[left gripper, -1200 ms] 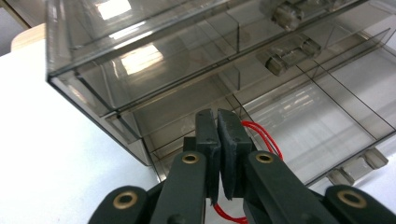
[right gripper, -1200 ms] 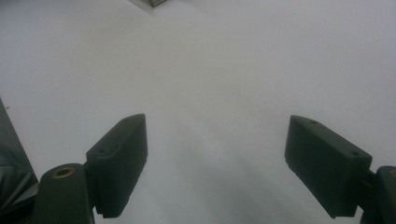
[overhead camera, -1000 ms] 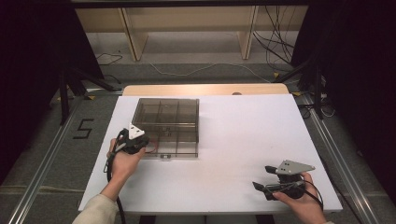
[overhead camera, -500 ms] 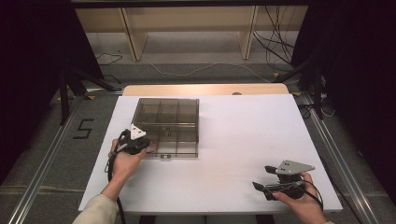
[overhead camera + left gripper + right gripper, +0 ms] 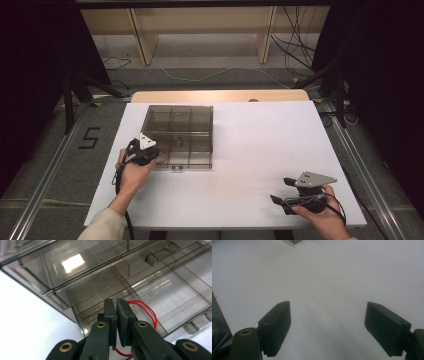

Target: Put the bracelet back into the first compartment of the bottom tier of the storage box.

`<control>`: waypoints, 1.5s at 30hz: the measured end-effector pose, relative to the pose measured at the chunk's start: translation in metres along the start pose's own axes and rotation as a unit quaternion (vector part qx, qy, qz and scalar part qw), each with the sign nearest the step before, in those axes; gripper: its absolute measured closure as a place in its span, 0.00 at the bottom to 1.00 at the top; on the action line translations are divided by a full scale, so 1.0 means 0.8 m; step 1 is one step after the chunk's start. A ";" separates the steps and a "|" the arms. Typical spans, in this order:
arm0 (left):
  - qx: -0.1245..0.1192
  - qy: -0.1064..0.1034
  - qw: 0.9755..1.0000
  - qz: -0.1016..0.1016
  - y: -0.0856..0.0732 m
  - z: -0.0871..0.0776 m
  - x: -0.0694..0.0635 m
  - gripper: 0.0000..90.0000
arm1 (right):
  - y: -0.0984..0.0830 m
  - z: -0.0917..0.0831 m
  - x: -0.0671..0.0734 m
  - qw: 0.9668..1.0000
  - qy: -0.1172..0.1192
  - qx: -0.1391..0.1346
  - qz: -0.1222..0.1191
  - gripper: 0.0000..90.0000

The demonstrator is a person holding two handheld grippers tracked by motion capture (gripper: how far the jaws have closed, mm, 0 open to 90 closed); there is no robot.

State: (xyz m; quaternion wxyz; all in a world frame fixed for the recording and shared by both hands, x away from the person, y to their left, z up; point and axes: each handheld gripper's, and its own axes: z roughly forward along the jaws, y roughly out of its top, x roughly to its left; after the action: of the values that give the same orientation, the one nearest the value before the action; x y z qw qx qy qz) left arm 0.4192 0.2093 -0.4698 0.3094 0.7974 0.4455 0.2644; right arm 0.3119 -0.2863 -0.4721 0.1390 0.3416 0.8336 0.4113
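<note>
A smoky clear plastic compartment box (image 5: 180, 131) lies on the white table, left of centre, its lid down. At the box's front left corner my left gripper (image 5: 155, 156) is shut on a thin red band (image 5: 163, 158). In the left gripper view the jaws of the left gripper (image 5: 116, 303) stand pressed together just above the box (image 5: 75, 272), and the red band (image 5: 147, 311) loops out beside and below them. Near the table's front right edge my right gripper (image 5: 283, 192) rests low, open. The right gripper view has the right gripper (image 5: 327, 325) wide over bare white tabletop, nothing between its pads.
The white table top (image 5: 265, 140) stretches between the box and the right hand. A wooden strip (image 5: 220, 96) runs along the far edge. Cables and shelf legs lie on the floor behind. Two latches (image 5: 175, 168) sit on the box's front edge.
</note>
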 end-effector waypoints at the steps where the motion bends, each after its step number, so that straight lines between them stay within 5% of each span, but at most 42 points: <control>1: 0.001 0.001 1.000 -0.001 0.000 0.000 0.001 0.96 | 0.000 0.000 0.000 1.000 0.000 0.000 0.000 0.24; 11: -0.003 0.006 1.000 0.002 -0.001 0.000 0.002 0.91 | 0.000 0.000 0.000 1.000 0.000 0.002 -0.001 0.24; 17: -0.029 0.010 1.000 -0.001 0.003 -0.011 -0.002 0.82 | 0.000 -0.001 0.000 1.000 -0.001 0.001 0.001 0.24; 30: -0.085 -0.014 0.996 -0.033 0.013 -0.037 -0.013 0.57 | 0.000 -0.001 0.000 1.000 -0.001 -0.002 0.001 0.24; 37: -0.095 -0.048 0.994 -0.031 0.017 -0.048 -0.026 0.45 | 0.000 -0.002 0.000 1.000 -0.001 -0.001 0.001 0.24; 45: -0.106 -0.106 0.989 0.003 0.009 -0.063 -0.051 0.39 | -0.001 -0.002 0.000 1.000 -0.001 -0.001 0.003 0.24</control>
State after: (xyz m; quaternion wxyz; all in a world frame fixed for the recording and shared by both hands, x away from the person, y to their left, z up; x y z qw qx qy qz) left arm 0.3688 0.1835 -0.4369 0.4370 0.7847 0.3776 0.2251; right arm 0.3108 -0.2873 -0.4714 0.1391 0.3441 0.8319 0.4125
